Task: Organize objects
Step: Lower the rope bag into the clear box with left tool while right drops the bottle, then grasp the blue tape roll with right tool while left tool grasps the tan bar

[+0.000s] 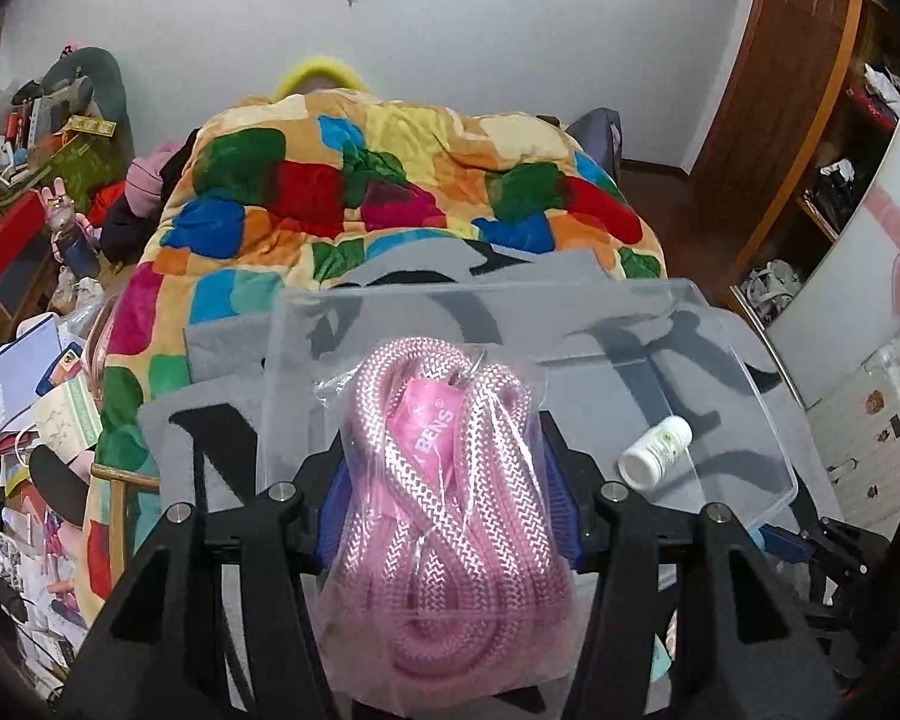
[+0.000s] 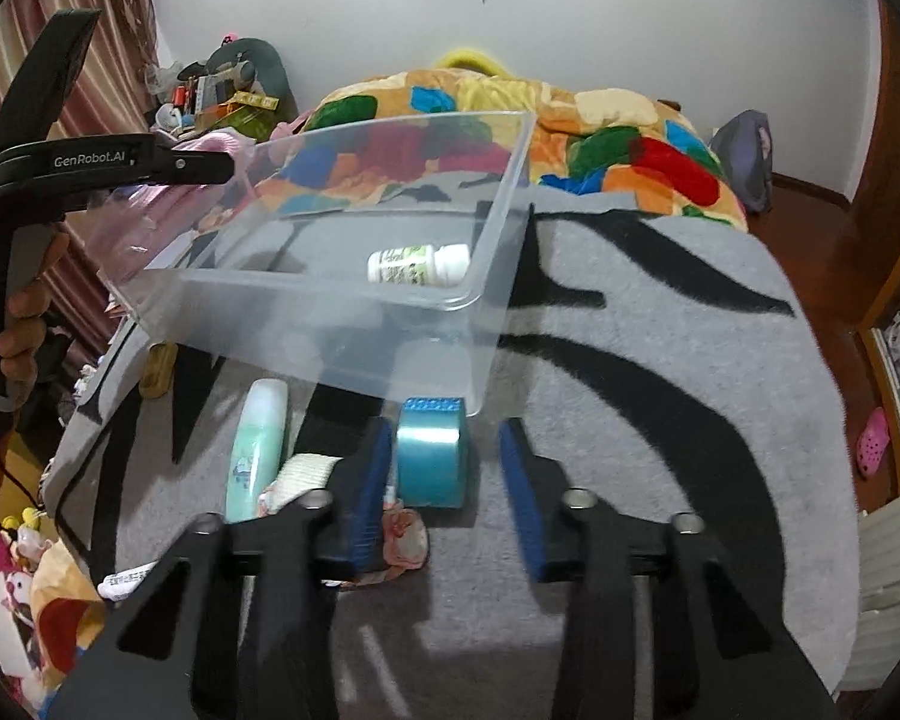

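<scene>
My left gripper (image 1: pixel 447 504) is shut on a clear bag of pink rope (image 1: pixel 450 492) and holds it over the near edge of a clear plastic bin (image 1: pixel 570 312). A white pill bottle (image 1: pixel 654 450) lies inside the bin; it also shows in the right wrist view (image 2: pixel 417 264). My right gripper (image 2: pixel 444 468) is open, its blue pads either side of a teal tape roll (image 2: pixel 432 453) on the grey mat (image 2: pixel 660 420), just in front of the bin (image 2: pixel 390 330). The left gripper's black body (image 2: pixel 90 165) shows at the upper left.
A pale green tube (image 2: pixel 258 450), a white folded cloth (image 2: pixel 300 471) and a pink crumpled item (image 2: pixel 405 537) lie on the mat left of the tape. A colourful quilt (image 1: pixel 390 180) lies behind the bin. Clutter fills the floor (image 1: pixel 36 396) at the left.
</scene>
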{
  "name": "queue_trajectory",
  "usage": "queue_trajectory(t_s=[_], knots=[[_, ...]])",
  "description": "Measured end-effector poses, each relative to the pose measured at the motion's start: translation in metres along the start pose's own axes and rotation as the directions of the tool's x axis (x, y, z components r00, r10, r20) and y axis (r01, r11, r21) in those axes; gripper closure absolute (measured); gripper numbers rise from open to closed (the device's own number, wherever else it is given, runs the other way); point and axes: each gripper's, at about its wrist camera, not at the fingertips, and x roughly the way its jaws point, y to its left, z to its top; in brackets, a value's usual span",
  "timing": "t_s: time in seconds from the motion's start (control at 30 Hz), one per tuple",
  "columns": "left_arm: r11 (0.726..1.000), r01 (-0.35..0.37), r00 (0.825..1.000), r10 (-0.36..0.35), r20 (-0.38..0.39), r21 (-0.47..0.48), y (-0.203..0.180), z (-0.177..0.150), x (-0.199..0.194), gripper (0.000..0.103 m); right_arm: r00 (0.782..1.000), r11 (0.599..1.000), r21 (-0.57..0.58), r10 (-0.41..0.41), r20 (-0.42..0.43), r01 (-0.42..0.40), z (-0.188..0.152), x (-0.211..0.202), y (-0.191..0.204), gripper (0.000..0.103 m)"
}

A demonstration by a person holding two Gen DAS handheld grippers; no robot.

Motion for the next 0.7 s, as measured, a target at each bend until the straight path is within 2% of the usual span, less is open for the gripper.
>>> queue_trajectory(t_s=[0.07,0.13,0.3,0.37,0.43,0.57,0.7], knots=[[1.000,-0.002,1.000,0.002,0.020,0.012,-0.001,-0.003,-0.008,0.050,1.000,1.000,0.000,0.007,0.003,-0.007,-0.002,-0.001,0.000,0.086],[0.999,-0.026,0.997,0.024,0.067,0.037,-0.006,-0.006,-0.025,0.048,1.000,1.000,0.003,0.000,0.012,0.000,-0.004,-0.003,0.001,0.087],[0.998,-0.035,0.985,0.025,0.173,0.053,-0.007,-0.018,-0.068,0.027,0.999,1.000,0.023,-0.008,0.033,0.007,-0.006,-0.012,0.000,0.087],[0.996,-0.063,0.982,0.051,0.183,0.058,-0.005,-0.027,-0.076,0.026,0.999,1.000,0.023,-0.014,0.052,0.013,-0.006,-0.019,0.000,0.087],[0.994,-0.100,0.980,0.090,0.180,0.047,0.000,-0.041,-0.081,0.026,0.998,1.000,0.025,-0.017,0.068,0.015,-0.005,-0.026,0.000,0.087],[0.993,-0.114,0.982,0.110,0.153,0.014,0.012,-0.066,-0.080,0.026,0.995,0.999,0.033,-0.019,0.101,0.015,-0.002,-0.039,0.000,0.087],[0.994,-0.105,0.992,0.106,0.075,-0.018,0.022,-0.084,-0.057,0.026,0.993,1.000,0.023,-0.023,0.115,0.021,-0.002,-0.044,0.005,0.087]])
